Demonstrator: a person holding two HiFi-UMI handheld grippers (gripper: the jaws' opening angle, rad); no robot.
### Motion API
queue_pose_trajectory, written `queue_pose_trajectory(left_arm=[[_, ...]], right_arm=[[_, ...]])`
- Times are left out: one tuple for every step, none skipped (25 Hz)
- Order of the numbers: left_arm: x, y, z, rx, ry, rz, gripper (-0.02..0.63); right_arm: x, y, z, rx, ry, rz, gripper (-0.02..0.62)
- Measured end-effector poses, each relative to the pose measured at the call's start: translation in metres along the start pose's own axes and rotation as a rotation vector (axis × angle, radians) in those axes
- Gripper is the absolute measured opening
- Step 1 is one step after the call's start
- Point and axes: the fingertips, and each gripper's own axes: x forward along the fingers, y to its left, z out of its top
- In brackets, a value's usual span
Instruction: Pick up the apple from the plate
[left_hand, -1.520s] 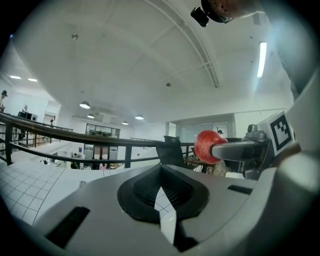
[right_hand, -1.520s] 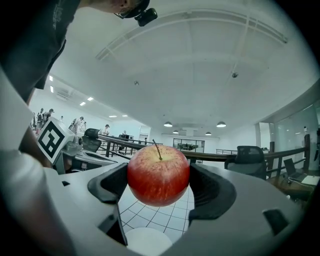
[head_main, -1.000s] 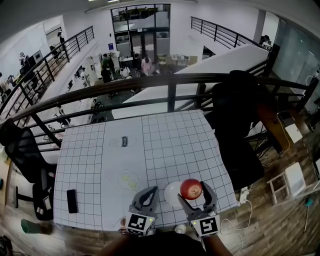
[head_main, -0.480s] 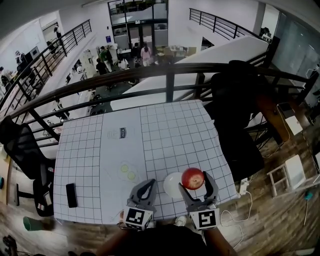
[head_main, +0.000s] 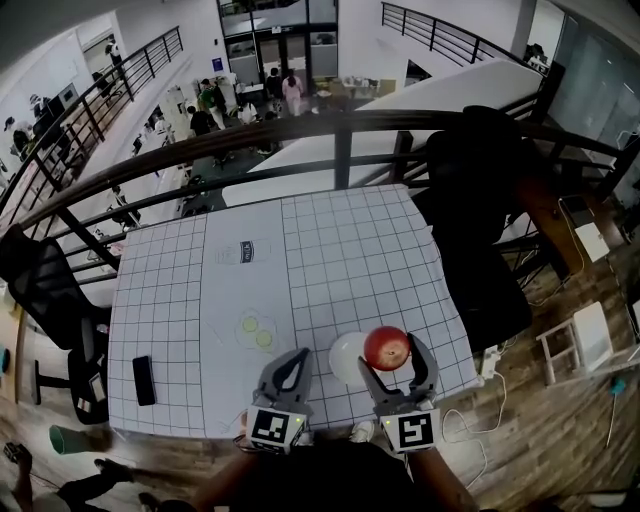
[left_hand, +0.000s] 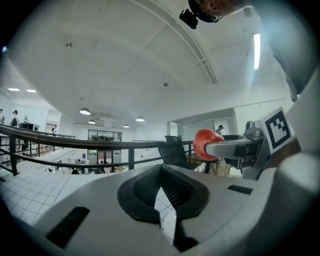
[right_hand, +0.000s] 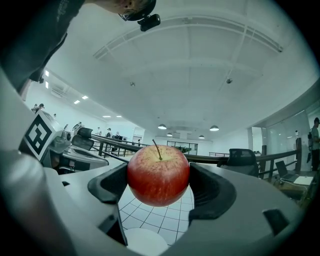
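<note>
A red apple (head_main: 386, 347) (right_hand: 158, 175) with its stem up is clamped between the jaws of my right gripper (head_main: 388, 352) (right_hand: 158, 181), lifted clear of the table. The small white plate (head_main: 343, 360) (right_hand: 145, 243) lies just below and to the left of it, with nothing on it. My left gripper (head_main: 297, 362) (left_hand: 161, 194) hovers beside the plate's left edge, its jaws nearly together with nothing between them. In the left gripper view the apple (left_hand: 204, 143) and a right finger (left_hand: 235, 148) show at the right.
The white gridded table (head_main: 350, 260) carries a black phone (head_main: 144, 379) at the front left and two yellow-green discs (head_main: 256, 331) near the middle. A dark railing (head_main: 340, 150) runs behind the table. A black chair (head_main: 480, 230) stands at its right side.
The apple stays clamped in the right gripper above the plate. Both grippers hold about the same place relative to the table; only the head view has shifted slightly.
</note>
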Motion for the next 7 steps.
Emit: queue_pose_trajectory(left_arm=[[-0.0005,0.0006,0.0008,0.000,-0.003,0.004,0.011],[-0.0006,0.0011,0.0021,-0.001,-0.006,0.007,0.011],[-0.0007,0.0017,0.0042,-0.002,-0.010,0.009,0.011],[-0.0008,0.0023,0.0065,-0.004,-0.015,0.012,0.011],[-0.0011,0.0030,0.0078,-0.006,-0.019,0.014,0.011],[-0.0015,0.0037,0.0084,-0.007,-0.022,0.015,0.011],[-0.0018,0.0044,0.0090,-0.009,-0.024,0.016,0.011]], right_arm=[[0.0000,0.0002,0.0002,0.001,-0.001,0.001,0.408],[0.0001,0.0006,0.0002,0.000,-0.001,0.003,0.408],[0.0003,0.0011,0.0001,-0.002,0.000,0.004,0.408],[0.0003,0.0019,0.0000,-0.004,0.000,0.005,0.408],[0.0003,0.0027,-0.0002,-0.006,0.000,0.006,0.408],[0.0002,0.0035,-0.0002,-0.008,-0.001,0.006,0.408],[0.0002,0.0043,-0.0004,-0.010,-0.001,0.007,0.408]])
